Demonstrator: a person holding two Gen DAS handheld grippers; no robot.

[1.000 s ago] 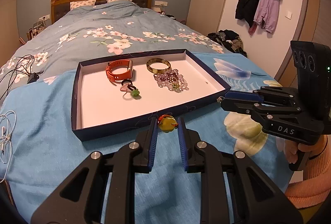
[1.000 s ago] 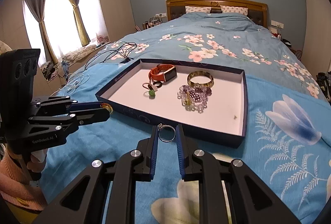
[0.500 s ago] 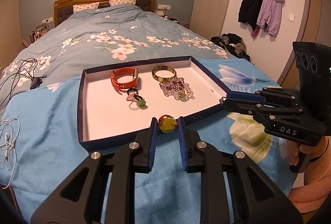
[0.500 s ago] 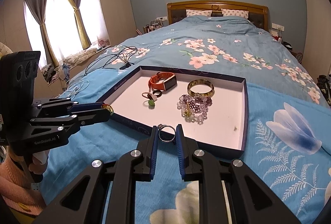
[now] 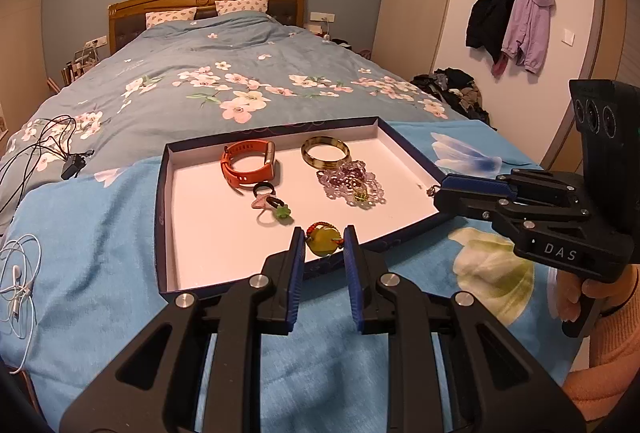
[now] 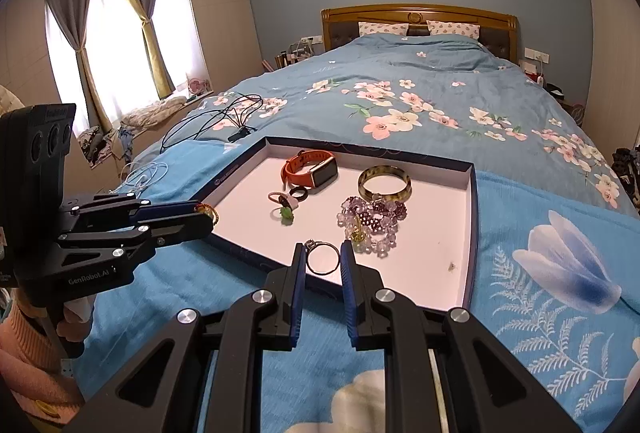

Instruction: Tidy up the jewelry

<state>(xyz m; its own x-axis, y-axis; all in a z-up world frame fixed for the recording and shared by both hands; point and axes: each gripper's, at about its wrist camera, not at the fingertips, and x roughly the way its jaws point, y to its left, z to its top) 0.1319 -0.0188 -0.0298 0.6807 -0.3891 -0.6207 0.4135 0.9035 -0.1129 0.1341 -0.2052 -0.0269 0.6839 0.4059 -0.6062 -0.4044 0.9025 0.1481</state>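
My left gripper [image 5: 323,242] is shut on a yellow-green round pendant [image 5: 323,242] with orange cord, held just above the near rim of the dark blue tray [image 5: 160,193]. My right gripper [image 6: 322,256] is shut on a thin silver ring [image 6: 322,258] over the tray's [image 6: 474,233] near edge. Inside the tray lie an orange watch [image 5: 246,167], a mottled bangle [image 5: 325,152], a purple bead bracelet [image 5: 352,185] and small rings [image 5: 272,203]. Each gripper shows in the other's view, the right gripper [image 5: 440,189] at the tray's right edge and the left gripper [image 6: 206,213] at its left edge.
The tray rests on a blue flowered blanket [image 5: 100,233] on a bed. White earphones [image 5: 16,273] and black cables [image 5: 44,149] lie to the left. Coats [image 5: 512,17] hang on the right wall. A hand in a peach sleeve [image 5: 600,313] holds the right gripper.
Both views have tilted up slightly and drawn a little nearer the tray. The pendant and the ring stay clamped in the same jaws.
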